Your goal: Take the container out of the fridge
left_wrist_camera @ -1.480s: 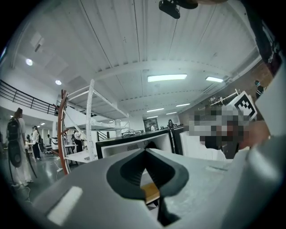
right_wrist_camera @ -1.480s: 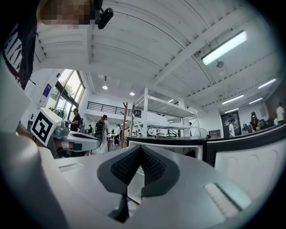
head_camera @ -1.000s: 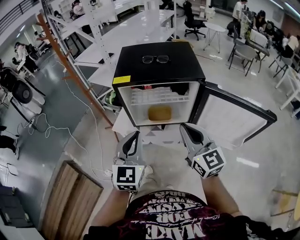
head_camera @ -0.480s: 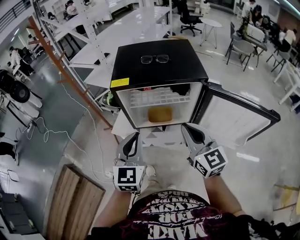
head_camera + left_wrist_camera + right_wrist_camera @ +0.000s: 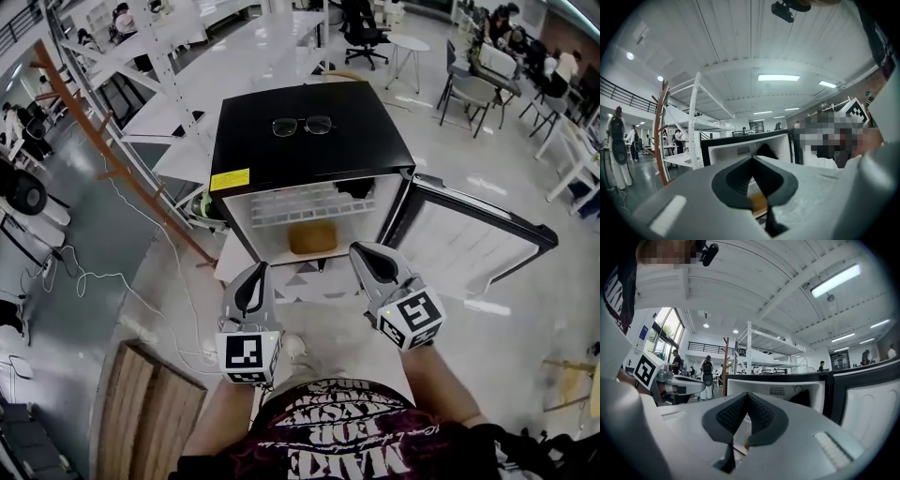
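Observation:
A small black fridge point(image 5: 281, 159) stands open, its door point(image 5: 469, 246) swung out to the right. On the floor of its white inside sits a tan container point(image 5: 314, 237) under a wire shelf point(image 5: 305, 200). My left gripper point(image 5: 257, 273) and right gripper point(image 5: 362, 251) are both shut and hold nothing. They hover side by side just in front of the opening, pointing level at it. In the left gripper view the shut gripper point(image 5: 752, 160) partly hides the container point(image 5: 758, 201). In the right gripper view only a sliver of it shows below the gripper point(image 5: 748, 395).
A pair of glasses point(image 5: 304, 124) lies on the fridge top. A wooden pallet point(image 5: 141, 398) lies on the floor at the left, with cables point(image 5: 89, 272) beyond it. White racks point(image 5: 159, 56) and a brown post point(image 5: 112, 155) stand behind the fridge. Chairs and people are far off.
Both grippers have moved forward, closer to the fridge opening. Their jaws stay shut. The container has not moved.

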### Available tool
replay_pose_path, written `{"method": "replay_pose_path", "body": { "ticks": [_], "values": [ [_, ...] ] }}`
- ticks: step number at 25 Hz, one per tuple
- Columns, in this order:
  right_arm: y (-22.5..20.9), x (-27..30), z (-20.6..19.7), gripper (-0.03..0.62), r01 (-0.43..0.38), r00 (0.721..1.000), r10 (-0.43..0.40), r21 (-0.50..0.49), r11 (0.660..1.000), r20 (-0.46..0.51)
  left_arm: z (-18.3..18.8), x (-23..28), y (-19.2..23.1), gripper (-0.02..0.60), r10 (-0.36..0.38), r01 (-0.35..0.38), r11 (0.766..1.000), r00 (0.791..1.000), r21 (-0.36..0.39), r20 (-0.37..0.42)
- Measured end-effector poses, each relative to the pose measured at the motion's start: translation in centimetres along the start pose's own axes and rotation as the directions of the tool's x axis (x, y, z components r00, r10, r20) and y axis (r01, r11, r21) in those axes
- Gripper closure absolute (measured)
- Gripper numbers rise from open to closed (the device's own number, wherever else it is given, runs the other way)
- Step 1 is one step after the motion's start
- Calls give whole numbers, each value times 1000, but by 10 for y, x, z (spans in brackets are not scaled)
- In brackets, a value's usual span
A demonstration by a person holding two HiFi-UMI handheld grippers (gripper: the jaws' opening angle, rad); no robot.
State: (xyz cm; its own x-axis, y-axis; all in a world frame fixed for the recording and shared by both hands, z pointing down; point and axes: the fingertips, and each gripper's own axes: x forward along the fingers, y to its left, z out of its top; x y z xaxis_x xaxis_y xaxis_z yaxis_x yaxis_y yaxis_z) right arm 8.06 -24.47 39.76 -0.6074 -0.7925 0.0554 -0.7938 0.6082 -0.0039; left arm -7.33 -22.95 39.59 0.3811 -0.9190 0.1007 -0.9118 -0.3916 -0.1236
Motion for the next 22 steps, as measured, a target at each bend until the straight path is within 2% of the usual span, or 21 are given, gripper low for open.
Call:
{"method": "replay_pose_path", "body": {
  "ticks": [5, 12, 22],
  "values": [
    [-4, 18, -15, 569, 6, 999, -6, -1, 1000, -49, -1, 11, 11, 581, -12, 12, 1000, 1000, -4, 2],
    [-15, 41, -47, 569, 27, 992, -25, 19, 999, -124, -12, 14, 30, 581, 7, -7, 1000, 1000, -15, -12],
    [-25, 74, -98, 571, 24, 958, -5, 60, 998, -286, -25, 18, 48, 581, 30, -31, 999, 999, -43, -35]
  ]
}}
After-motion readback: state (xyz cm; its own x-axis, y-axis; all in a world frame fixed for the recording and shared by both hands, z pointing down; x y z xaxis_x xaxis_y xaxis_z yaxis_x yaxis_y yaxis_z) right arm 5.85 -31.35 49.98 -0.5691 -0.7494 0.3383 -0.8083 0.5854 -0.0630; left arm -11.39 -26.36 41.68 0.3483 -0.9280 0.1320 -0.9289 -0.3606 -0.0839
